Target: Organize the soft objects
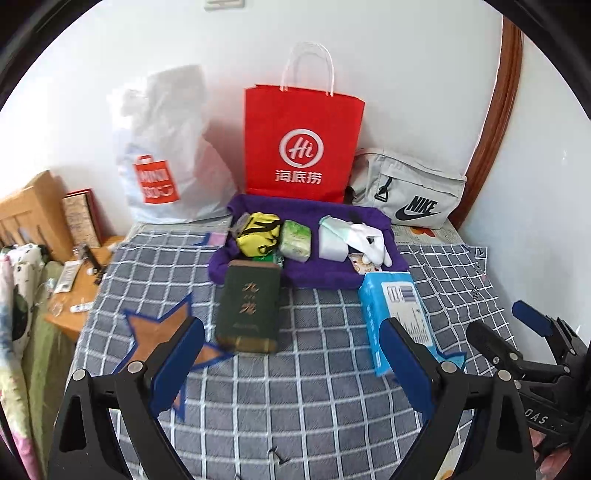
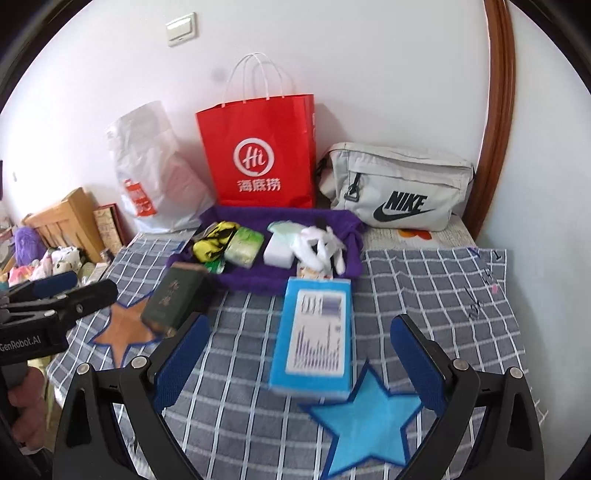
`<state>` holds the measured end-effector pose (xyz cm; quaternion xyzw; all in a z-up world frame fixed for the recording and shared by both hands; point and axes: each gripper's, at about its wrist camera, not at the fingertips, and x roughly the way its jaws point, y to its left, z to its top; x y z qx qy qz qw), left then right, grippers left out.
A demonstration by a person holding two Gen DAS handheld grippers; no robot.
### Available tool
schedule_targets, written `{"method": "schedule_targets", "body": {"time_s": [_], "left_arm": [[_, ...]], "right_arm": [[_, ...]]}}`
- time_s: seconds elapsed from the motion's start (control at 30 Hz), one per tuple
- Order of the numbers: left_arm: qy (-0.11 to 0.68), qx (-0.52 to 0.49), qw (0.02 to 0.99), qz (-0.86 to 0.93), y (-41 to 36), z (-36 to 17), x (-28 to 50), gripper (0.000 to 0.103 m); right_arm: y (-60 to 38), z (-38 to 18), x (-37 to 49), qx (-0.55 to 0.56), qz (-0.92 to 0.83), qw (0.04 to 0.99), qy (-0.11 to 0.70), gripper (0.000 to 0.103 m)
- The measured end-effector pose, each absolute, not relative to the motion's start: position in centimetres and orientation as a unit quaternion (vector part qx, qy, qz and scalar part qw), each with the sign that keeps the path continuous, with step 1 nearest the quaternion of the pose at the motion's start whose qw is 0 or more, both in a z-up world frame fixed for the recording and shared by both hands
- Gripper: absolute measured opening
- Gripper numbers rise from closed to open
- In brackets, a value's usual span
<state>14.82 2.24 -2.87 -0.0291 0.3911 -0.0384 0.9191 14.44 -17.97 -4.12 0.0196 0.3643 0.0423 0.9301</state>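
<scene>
White wall [image 2: 369,74] with light switch [image 2: 181,28]; curved wooden frame [image 2: 498,110] right; wooden furniture [image 1: 29,210] left.

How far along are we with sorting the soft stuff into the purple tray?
Looks done: the purple fabric tray already holds a yellow-black pouch, green tissue pack, white sponge block and white glove. In hand: nothing; the left gripper and right gripper are both open. Left: the dark green box and blue tissue pack lie on the checked cloth.
</scene>
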Motion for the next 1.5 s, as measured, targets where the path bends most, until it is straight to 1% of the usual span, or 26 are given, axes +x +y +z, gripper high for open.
{"method": "schedule_targets", "body": {"time_s": [0.37,0.63,0.87,1.5], "left_arm": [[0.368,-0.023,0.929,-0.033,2.5,-1.9,7.1,0.096],[0.354,-0.012,0.935,-0.031,2.0,-1.5,4.2,0.096],[0.350,-0.010,0.936,-0.038,1.7,-1.3,3.0,0.096],[0.356,-0.008,0.934,-0.042,1.6,-1.8,2.7,0.096]], "right_arm": [[-18.1,-4.0,7.2,0.049,0.043,0.930,0.361,0.098],[-17.6,-3.1,3.6,0.038,0.036,0.935,0.351,0.098],[-17.7,-2.6,1.9,0.035,0.026,0.939,0.340,0.098],[-18.0,-2.4,1.4,0.044,0.021,0.940,0.337,0.098]]}}
